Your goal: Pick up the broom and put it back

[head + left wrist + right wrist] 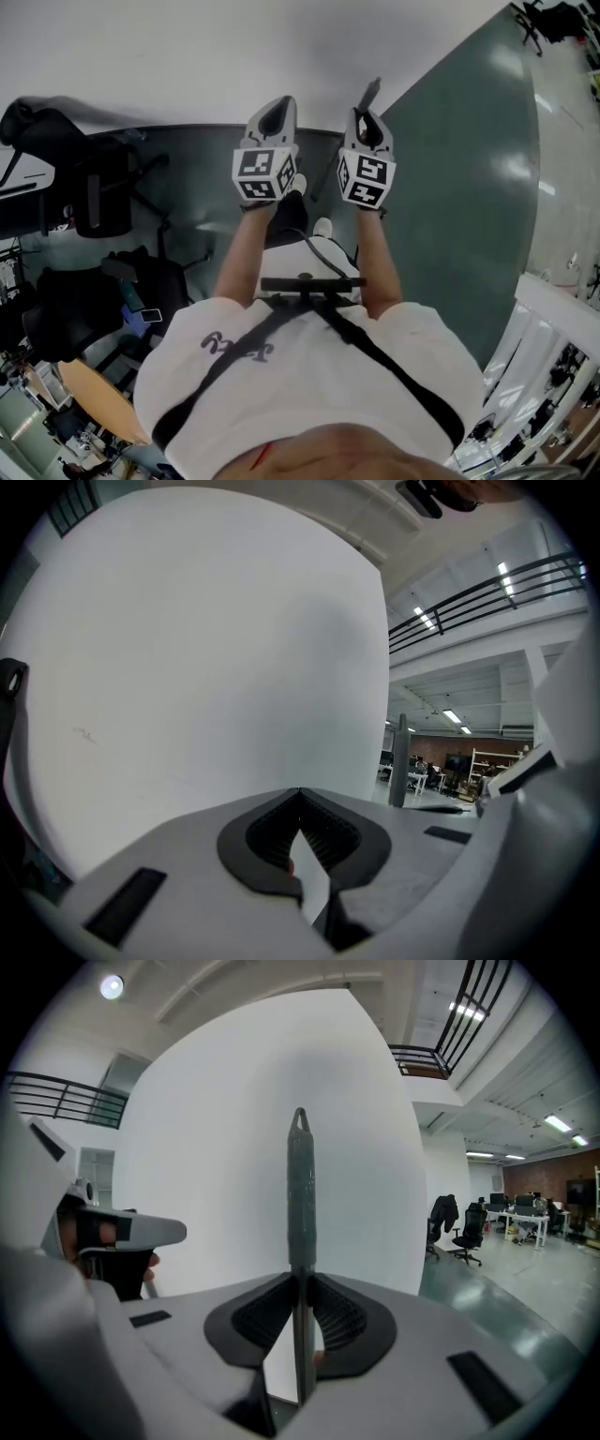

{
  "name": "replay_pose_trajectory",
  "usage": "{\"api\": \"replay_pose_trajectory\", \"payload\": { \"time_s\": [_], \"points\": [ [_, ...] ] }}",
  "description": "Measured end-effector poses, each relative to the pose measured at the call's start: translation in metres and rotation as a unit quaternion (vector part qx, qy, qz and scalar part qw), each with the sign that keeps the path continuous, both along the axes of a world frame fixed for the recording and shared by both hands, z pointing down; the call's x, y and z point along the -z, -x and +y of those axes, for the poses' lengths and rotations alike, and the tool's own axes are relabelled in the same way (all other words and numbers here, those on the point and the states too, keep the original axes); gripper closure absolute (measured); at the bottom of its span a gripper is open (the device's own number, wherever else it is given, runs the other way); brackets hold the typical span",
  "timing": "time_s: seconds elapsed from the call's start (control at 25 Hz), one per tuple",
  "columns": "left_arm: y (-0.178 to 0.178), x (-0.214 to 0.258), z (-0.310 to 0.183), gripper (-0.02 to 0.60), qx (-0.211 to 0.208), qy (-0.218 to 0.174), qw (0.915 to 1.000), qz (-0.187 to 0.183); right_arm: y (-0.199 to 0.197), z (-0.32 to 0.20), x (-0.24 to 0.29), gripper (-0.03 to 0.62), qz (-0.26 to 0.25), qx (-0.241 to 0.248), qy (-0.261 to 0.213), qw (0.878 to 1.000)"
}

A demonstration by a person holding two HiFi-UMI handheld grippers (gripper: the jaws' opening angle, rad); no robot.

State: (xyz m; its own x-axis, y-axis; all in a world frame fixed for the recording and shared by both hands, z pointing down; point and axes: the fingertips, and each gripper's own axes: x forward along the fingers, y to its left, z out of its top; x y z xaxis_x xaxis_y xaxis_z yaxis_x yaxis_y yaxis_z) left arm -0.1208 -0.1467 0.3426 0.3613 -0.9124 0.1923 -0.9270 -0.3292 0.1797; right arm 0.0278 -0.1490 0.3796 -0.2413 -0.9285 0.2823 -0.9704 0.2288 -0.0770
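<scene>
right gripper (302, 1283) is clamped on the broom handle (300, 1194). its ribbed pads pinch the thin grey-green shaft, which stands upright through the jaws and rises above them to a tapered tip with a hanging eye. left gripper (300, 794) has its jaws closed together with nothing between them, and sits just beside the right one at about the same height.

largest in view is the white wall (187, 56), filling the space ahead of both grippers. under it spreads the glossy dark green floor (469, 187), with black office chairs (94, 197) off to the person's left. of the broom only the upper handle shows, close in front of the wall; the bristle end is out of every view.

the handle looks stiff, light and smooth, so a slim round shaft like this could twist or slip down through a two-pad pinch, and the unseen head probably makes the lower end the heavier one. the present hold, a little below the tip, suits hanging or leaning it against the wall. a second grip lower on the shaft would likely steady any swing.
</scene>
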Motion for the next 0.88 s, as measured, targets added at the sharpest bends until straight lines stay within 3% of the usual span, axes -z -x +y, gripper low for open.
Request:
{"api": "replay_pose_trajectory", "payload": {
  "time_s": [0.4,0.88],
  "points": [
    [-0.014,-0.066,-0.008,0.569,-0.029,0.057,0.9979,-0.004,-0.029,-0.001,-0.101,0.514,0.018,-0.078,0.083,0.993],
    [-0.034,-0.154,-0.037,0.569,-0.063,0.114,0.9915,-0.011,-0.061,-0.026,-0.235,0.514,0.032,-0.168,0.166,0.971]
  ]
}}
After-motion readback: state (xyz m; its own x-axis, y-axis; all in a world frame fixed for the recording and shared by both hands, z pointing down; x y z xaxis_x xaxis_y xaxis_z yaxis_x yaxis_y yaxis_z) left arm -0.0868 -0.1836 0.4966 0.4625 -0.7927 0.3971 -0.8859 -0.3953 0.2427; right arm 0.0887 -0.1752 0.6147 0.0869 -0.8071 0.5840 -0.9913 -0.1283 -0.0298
